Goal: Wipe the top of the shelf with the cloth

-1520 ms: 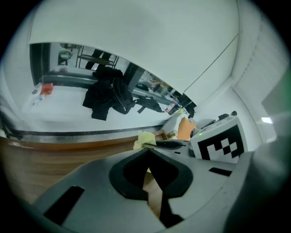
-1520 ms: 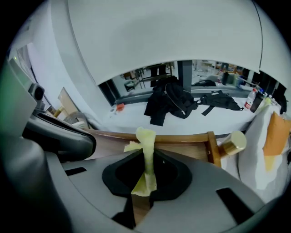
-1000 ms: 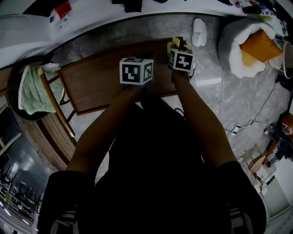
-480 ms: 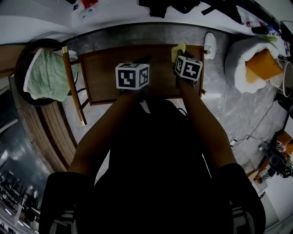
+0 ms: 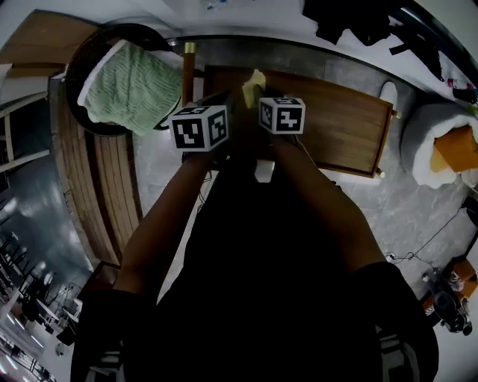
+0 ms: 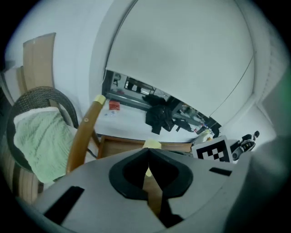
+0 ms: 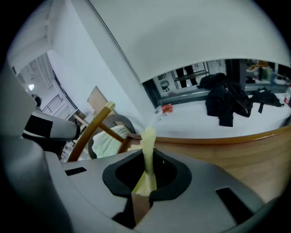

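Note:
The shelf's brown wooden top [image 5: 340, 123] lies ahead of me in the head view. My right gripper [image 5: 258, 93] is shut on a yellow cloth [image 5: 252, 86] near the top's far left end. In the right gripper view the cloth [image 7: 148, 148] stands up out of the closed jaws of the right gripper [image 7: 146, 163], above the wood [image 7: 236, 152]. My left gripper [image 5: 222, 97] is just left of it, over the shelf's left edge. In the left gripper view the left gripper [image 6: 149, 154] is shut with nothing held, and the cloth [image 6: 152, 144] shows beyond its tips.
A dark round chair with a green towel [image 5: 127, 86] and a wooden post [image 5: 188, 71] stands just left of the shelf. A white pouf with an orange cushion [image 5: 448, 145] sits at the right. Black clothes [image 5: 351, 19] lie on the white surface behind.
Both grippers have moved along the shelf top from its right end to its left end, the right one carrying the yellow cloth. The chair with the green towel is now close by.

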The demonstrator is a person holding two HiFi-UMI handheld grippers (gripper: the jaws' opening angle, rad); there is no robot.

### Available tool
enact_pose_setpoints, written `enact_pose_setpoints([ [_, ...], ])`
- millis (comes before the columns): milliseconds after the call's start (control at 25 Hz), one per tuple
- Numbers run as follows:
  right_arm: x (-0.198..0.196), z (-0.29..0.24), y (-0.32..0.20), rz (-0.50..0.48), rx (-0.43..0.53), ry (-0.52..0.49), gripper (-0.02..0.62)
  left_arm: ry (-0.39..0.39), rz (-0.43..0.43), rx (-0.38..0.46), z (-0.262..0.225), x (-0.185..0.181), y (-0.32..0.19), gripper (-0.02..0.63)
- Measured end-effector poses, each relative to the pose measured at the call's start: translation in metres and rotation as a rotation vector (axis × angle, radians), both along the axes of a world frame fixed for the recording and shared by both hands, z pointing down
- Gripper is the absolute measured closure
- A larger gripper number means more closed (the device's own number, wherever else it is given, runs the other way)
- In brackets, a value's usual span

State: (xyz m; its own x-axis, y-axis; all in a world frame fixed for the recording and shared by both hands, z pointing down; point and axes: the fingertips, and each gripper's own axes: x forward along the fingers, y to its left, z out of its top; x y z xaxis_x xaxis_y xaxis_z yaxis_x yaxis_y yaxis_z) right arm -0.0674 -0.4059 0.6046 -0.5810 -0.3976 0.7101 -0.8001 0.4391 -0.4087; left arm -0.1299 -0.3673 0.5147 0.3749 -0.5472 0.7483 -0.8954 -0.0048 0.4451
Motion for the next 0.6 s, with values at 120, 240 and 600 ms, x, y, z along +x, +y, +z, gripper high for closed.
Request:
enact_pose_setpoints([
  [120,-0.052,0.012,0.013,-0.055,-0.042,-0.047,0.548,-0.018,-0.018,-0.005,-0.003,-0.032,0.01,0.594],
  [240,-0.087,0.029,0.016,-0.081,-0.063,-0.049,0.548,-0.013,-0.028,0.004,-0.006,-0.05,0.015,0.594],
  [600,-0.132,0.054,0.021,-0.169,-0.023,0.047,0.548,0.028,-0.049,0.003,-0.004,-0.074,0.026,0.594],
])
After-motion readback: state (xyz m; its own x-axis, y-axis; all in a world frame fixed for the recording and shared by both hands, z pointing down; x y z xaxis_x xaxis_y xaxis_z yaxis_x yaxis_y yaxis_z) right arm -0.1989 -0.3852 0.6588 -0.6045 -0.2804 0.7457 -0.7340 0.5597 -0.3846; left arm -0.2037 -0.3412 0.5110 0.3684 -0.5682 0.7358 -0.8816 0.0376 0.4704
